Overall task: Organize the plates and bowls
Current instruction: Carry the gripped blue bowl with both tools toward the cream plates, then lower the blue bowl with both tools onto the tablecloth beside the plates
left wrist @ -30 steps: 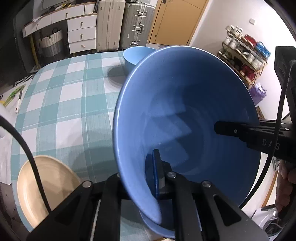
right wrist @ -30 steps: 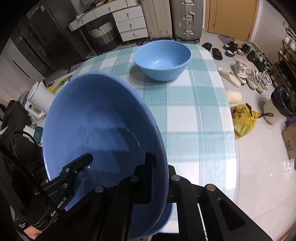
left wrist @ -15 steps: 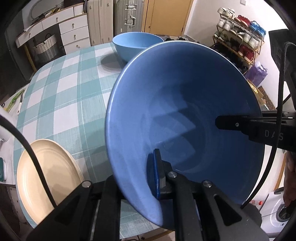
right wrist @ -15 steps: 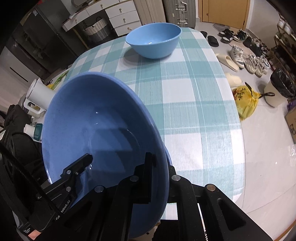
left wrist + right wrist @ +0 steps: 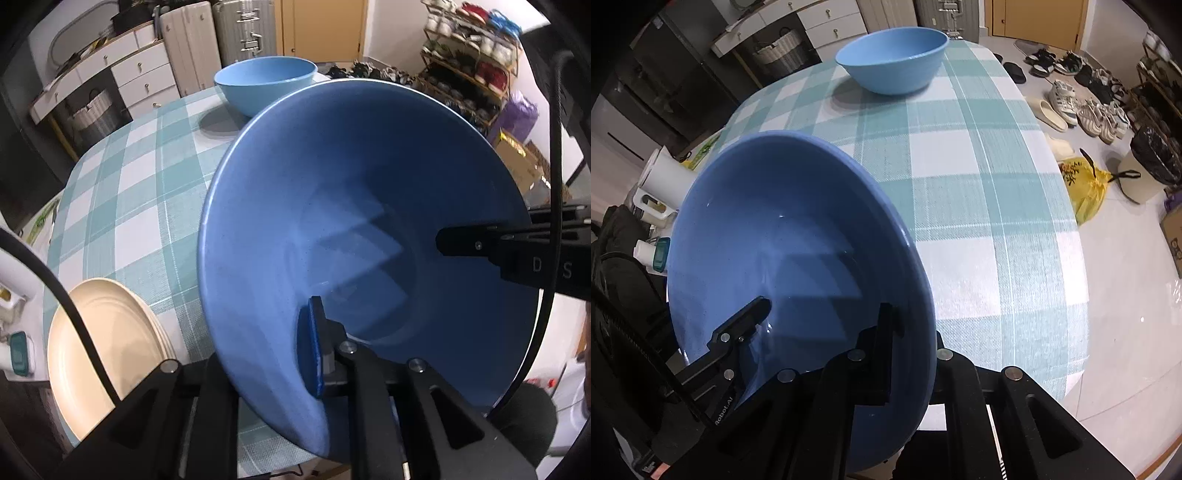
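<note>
A large dark blue bowl [image 5: 351, 221] [image 5: 783, 229] hangs tilted over the near edge of the checked table [image 5: 122, 206], held by both grippers at opposite sides of its rim. My left gripper [image 5: 280, 354] pinches the wall with its blue pad inside the bowl; its jaws are starting to open, with the rim still between them. My right gripper [image 5: 916, 332] is shut on the opposite rim. A smaller light blue bowl [image 5: 266, 85] [image 5: 894, 62] stands upright at the table's far end. Stacked cream plates [image 5: 107, 350] lie at the near left edge.
The teal and white tablecloth [image 5: 979, 206] is bare between the two bowls. Suitcases [image 5: 221, 33] and white drawers [image 5: 144, 74] stand behind the table. Shoes [image 5: 1086, 110] and a yellow bag [image 5: 1082, 184] lie on the floor at the right. A white jug [image 5: 665, 173] stands at the left.
Both grippers have carried the dark blue bowl downward and towards the table's near edge. More of the cream plates and the light blue bowl shows now.
</note>
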Tool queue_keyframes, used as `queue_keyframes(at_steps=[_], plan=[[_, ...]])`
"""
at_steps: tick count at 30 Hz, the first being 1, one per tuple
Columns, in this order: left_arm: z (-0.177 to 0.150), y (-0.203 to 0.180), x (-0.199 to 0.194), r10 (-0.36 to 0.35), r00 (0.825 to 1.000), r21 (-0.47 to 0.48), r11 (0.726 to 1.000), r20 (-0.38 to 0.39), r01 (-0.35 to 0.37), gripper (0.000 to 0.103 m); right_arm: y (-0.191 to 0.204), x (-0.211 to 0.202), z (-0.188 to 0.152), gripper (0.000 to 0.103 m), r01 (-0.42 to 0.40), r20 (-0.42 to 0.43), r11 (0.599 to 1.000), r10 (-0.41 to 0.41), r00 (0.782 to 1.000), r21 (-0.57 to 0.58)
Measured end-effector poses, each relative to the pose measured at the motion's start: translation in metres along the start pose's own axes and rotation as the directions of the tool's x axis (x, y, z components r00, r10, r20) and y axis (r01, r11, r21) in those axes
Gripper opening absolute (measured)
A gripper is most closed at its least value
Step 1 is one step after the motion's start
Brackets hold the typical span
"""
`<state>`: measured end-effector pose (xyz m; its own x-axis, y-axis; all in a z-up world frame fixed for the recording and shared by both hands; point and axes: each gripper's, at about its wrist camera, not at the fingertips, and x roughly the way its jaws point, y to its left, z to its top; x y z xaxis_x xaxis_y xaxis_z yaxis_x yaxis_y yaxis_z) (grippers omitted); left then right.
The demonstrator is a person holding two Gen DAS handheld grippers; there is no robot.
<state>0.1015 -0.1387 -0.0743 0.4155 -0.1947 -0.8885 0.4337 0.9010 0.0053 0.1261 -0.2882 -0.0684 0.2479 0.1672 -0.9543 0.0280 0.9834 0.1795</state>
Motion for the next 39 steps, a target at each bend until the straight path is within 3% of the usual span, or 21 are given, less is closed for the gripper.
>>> queue_keyframes(at_steps=[11,31,39], plan=[[-0.006,-0.012,-0.001,0.088,0.996,0.072,0.993,0.023,-0.09,0.018,0.011,0.001,-0.01,0.009,0.066,0.041,0.995,-0.063,0.997,-0.076],[-0.008,-0.004,-0.01,0.042,0.999,0.038,0.998,0.022,-0.043,0.018,0.011,-0.001,-0.024,0.009,0.056,0.155,0.995,-0.042,0.987,-0.085],[-0.007,0.001,-0.017,0.029,0.999,0.015,0.999,0.035,-0.03,0.018,0.009,0.0,-0.02,0.009,0.033,0.137,0.997,-0.023,0.99,-0.07]])
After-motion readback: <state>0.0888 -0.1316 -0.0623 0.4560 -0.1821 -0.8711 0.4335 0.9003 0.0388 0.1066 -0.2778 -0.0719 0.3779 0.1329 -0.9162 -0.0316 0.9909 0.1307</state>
